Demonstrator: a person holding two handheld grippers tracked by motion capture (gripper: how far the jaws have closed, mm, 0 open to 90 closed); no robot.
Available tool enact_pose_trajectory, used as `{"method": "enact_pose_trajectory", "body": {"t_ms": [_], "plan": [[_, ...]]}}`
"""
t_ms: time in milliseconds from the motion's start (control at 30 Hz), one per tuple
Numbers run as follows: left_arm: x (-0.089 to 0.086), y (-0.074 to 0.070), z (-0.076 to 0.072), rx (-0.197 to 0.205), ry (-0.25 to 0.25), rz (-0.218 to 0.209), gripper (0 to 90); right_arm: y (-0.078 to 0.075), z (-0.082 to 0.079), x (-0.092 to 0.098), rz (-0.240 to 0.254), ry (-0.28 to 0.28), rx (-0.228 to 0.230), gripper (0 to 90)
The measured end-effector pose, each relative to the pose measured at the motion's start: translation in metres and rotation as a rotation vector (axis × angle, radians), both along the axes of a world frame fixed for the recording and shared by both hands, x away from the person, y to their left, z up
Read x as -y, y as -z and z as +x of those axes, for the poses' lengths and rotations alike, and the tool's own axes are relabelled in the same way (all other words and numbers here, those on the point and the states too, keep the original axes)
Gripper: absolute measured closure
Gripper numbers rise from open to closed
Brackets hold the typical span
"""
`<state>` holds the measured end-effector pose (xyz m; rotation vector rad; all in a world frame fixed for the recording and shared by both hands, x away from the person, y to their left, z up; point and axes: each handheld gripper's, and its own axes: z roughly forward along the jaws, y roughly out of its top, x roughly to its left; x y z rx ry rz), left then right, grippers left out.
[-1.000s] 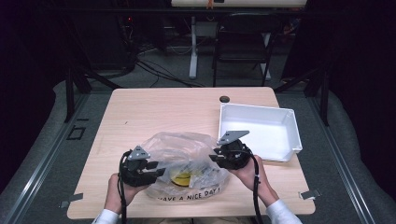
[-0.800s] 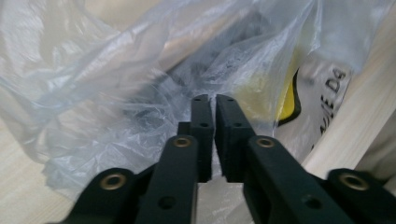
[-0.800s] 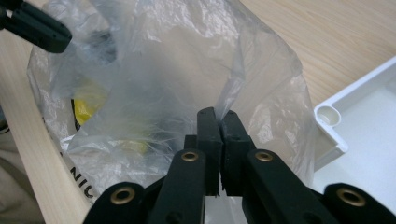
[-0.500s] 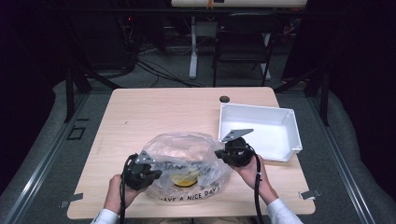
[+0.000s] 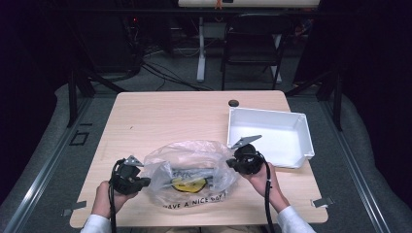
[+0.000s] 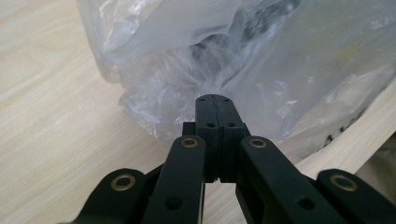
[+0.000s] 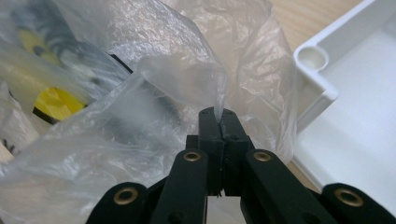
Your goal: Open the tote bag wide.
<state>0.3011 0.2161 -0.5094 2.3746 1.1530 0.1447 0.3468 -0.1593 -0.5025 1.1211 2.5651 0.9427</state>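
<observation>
So, as it looks from where I stand:

Bag: a clear plastic bag (image 5: 192, 172) lies on the near half of the wooden table (image 5: 165, 116), its printed edge toward the person; it is crumpled and puffed up.
Contents: something yellow and black (image 5: 187, 183) sits inside, along with a darker, longer shape I cannot make out through the film.
Left gripper: the left gripper (image 6: 215, 100) has its jaws pressed together on a pinch of film at the bag's left side.
Right gripper: the right gripper (image 7: 219, 114) is likewise clamped on a fold of film at the bag's right side, just beside the tray.
Tray: a white tray (image 5: 301, 128) stands at the far right of the table with nothing in it, near the bag.
Done so far: both sides of the bag appear gripped, so the hold looks secured.
Left to do: I judge the bag is yet to be opened or lifted; the contents are inside and nothing has reached the tray.
Watch for: thin film may slip or tear under a hard pull.
</observation>
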Motion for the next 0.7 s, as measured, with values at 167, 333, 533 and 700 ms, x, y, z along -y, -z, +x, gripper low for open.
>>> {"method": "enact_pose_trajectory", "body": {"t_ms": [167,333,533,700], "plan": [[-0.002,0.008,0.005,-0.034,-0.010,0.036,90.0,0.011,0.003,-0.003,-0.035,0.000,-0.032,90.0],[0.002,0.019,0.009,-0.061,-0.005,0.084,90.0,0.020,0.005,-0.007,-0.078,-0.001,-0.048,90.0],[0.009,0.027,0.012,-0.076,0.008,0.141,90.0,0.031,0.008,-0.009,-0.129,0.014,-0.076,90.0],[0.010,0.030,0.013,-0.080,0.000,0.185,90.0,0.038,0.010,-0.008,-0.188,0.032,-0.087,90.0]]}}
